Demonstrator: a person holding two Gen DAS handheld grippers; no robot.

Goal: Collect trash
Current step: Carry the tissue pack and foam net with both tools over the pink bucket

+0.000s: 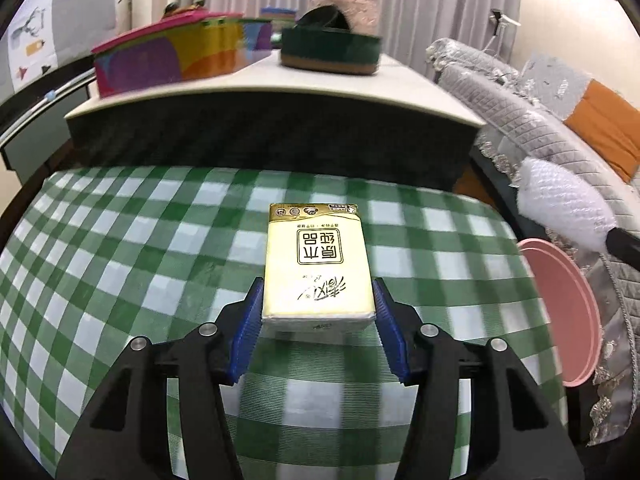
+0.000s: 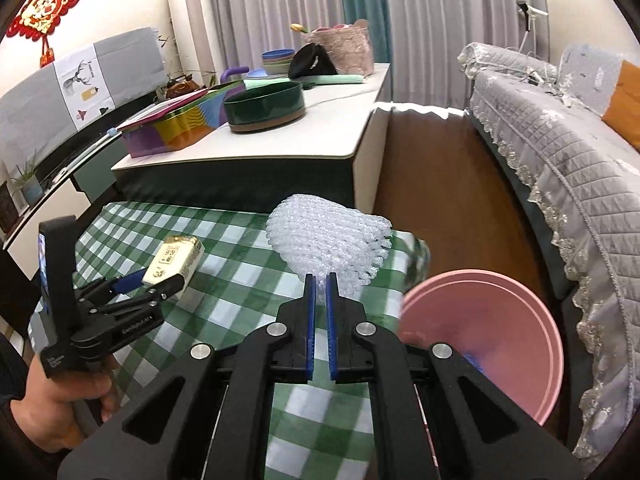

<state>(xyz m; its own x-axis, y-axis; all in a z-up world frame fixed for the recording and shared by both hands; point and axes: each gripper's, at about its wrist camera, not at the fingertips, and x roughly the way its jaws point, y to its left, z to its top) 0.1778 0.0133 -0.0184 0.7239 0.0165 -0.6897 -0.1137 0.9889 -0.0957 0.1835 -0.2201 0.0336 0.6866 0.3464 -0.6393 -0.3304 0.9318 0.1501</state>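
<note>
Tissue pack [image 1: 318, 264] pinched in left hand-held gripper [image 1: 318, 304] above checked worktop [image 1: 120, 240] | foam net [image 2: 328, 240] clamped in nearly closed right hand-held gripper [image 2: 320, 280], near pink bin [image 2: 500, 328]

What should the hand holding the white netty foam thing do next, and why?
Probably carry the foam net a bit to the right, over the pink bin, then let go. The right gripper is shut on it above the checked table, and the bin sits open just past the edge.
</note>
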